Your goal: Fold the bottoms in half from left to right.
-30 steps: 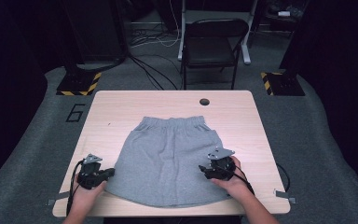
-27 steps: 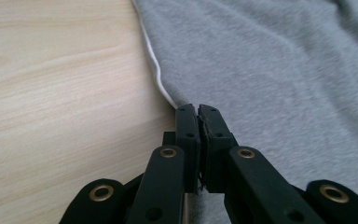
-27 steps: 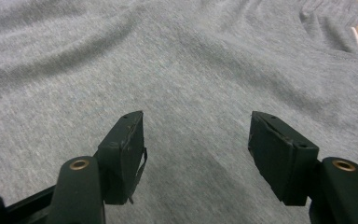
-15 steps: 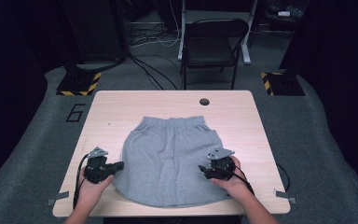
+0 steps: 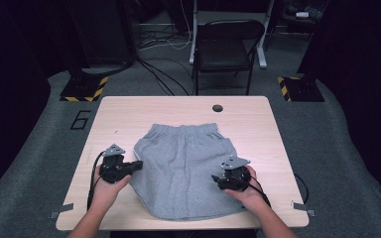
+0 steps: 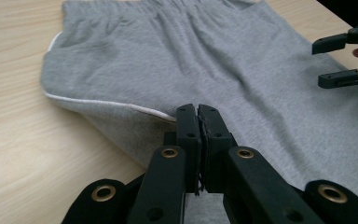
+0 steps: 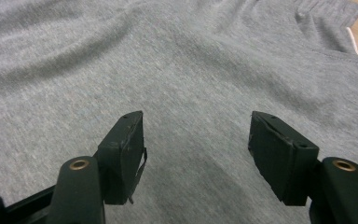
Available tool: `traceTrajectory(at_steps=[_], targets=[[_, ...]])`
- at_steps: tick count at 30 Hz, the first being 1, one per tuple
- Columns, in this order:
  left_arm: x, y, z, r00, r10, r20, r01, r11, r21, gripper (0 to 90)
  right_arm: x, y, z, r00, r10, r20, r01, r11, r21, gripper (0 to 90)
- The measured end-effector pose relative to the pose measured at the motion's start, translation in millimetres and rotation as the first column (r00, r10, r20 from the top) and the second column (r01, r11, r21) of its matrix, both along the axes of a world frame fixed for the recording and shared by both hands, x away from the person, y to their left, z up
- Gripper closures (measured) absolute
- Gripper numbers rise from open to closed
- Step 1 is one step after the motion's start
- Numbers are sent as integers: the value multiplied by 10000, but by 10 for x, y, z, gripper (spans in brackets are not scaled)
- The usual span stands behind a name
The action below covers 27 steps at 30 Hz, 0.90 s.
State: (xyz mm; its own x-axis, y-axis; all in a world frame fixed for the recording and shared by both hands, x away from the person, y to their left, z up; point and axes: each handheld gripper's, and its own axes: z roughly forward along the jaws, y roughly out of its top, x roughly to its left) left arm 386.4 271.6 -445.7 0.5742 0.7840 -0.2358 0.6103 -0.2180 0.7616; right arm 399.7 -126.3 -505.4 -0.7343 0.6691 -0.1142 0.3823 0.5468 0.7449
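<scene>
Since the earlier frames your left gripper (image 5: 135, 165) has slid inward along the table (image 5: 129, 114) toward the shorts (image 5: 183, 168), dragging the cloth's left hem with it, so that side now looks tucked in narrower. Your right gripper (image 5: 217, 179) sits where it was.

Left gripper: jaws clamped tight together in its own view (image 6: 198, 122), pinching the shorts' edge, white-trimmed hem (image 6: 107, 103) lifted just off the wood and folded over beside the jaws. Left hand (image 5: 106, 191) behind it, cable looping down to the near table edge.

Right gripper: jaws spread wide in its own view (image 7: 196, 140), nothing between the pads, grey fabric (image 7: 177, 60) flat underneath. It hovers over the shorts' right lower part; can't tell if the tips touch the cloth.

Shorts lie mid-table, waistband at the far side, hem toward you, near the front edge. Chair (image 5: 228, 47) stands beyond the table, a small hole (image 5: 217, 107) in the tabletop past the waistband.
</scene>
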Motion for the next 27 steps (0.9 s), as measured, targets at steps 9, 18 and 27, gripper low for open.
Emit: traceTrajectory(at_steps=[9,18,27], targets=[[34,-378,-77,9942,-1068,-139,1070,9941,163,881,1,2,-5,10000,8,10,-8,10000,28,354],[66,-684,-298,9816,-1845,-501,1863,9818,356,881,9,6,-13,10000,27,-4,-27,10000,-31,354],[132,-848,-622,9685,-2183,-1195,2311,9672,1058,868,2,27,-23,9999,-43,-138,43,10000,-58,354]])
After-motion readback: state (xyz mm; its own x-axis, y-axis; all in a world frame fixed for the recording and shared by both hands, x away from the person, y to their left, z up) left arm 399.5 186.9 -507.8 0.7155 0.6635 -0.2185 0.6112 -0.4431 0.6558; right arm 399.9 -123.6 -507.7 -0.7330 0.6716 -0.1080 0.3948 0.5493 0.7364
